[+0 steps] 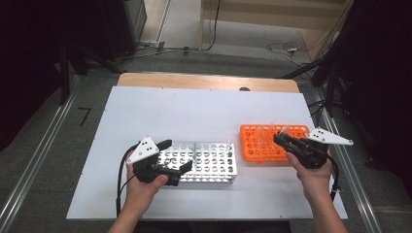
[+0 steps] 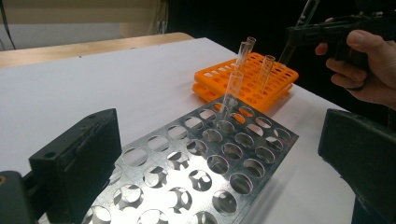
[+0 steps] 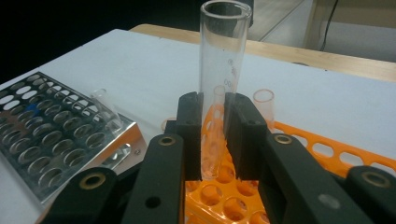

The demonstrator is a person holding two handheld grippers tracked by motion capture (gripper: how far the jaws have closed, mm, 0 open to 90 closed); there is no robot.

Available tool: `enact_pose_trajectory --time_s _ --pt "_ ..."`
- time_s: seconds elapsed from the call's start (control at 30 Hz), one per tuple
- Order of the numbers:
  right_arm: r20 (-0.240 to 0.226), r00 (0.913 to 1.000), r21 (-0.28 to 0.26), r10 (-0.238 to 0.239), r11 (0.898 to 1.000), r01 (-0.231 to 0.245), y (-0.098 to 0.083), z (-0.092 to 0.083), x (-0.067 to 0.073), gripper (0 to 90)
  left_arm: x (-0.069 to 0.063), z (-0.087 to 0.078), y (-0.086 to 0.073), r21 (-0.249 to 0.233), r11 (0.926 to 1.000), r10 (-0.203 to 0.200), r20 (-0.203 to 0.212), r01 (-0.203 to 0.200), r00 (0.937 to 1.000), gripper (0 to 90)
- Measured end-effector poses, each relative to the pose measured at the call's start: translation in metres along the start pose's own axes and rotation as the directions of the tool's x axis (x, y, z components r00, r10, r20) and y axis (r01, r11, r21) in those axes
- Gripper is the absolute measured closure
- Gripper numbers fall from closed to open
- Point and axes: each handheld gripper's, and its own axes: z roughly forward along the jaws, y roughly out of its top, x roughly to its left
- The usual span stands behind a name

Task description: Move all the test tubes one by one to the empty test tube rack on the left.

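Note:
My right gripper (image 3: 214, 135) is shut on a clear glass test tube (image 3: 222, 70), which stands upright between the pads, its bottom just above the holes of the orange rack (image 3: 299, 149). In the high view that gripper (image 1: 281, 138) hovers over the orange rack (image 1: 257, 145) at the right. My left gripper (image 1: 175, 156) stands open, its jaws straddling the left end of the metal rack (image 1: 206, 162) with a gap at the far jaw. One tube (image 2: 232, 91) stands in the metal rack (image 2: 205, 158), and others (image 2: 265, 70) stand in the orange rack (image 2: 219, 79).
A white board (image 1: 194, 114) covers the table, with a wooden edge (image 1: 204, 81) at the back. The person's hand (image 2: 369, 65) with the right gripper (image 2: 292, 44) is at the upper right of the left gripper view. Cables lie on the floor beyond.

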Motion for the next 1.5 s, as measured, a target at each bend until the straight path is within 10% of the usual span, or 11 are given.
enact_pose_trajectory --time_s 0.5,1.07,1.5 --pt "-0.123 0.9905 -0.002 -0.06 0.998 0.06 0.014 0.003 0.041 74.0 -0.01 0.001 0.005 0.001 0.9997 0.025 0.024 -0.025 0.9994 0.0" --pt "-0.286 0.9524 0.034 -0.107 0.992 0.122 0.009 0.029 0.1 73.9 -0.028 0.008 0.012 -0.004 0.9992 0.039 0.074 -0.039 0.9965 0.8" --pt "-0.359 0.923 0.055 -0.137 0.984 0.168 0.004 0.04 0.132 73.9 -0.047 0.013 0.021 -0.009 0.9992 0.038 0.076 -0.038 0.9964 22.4"
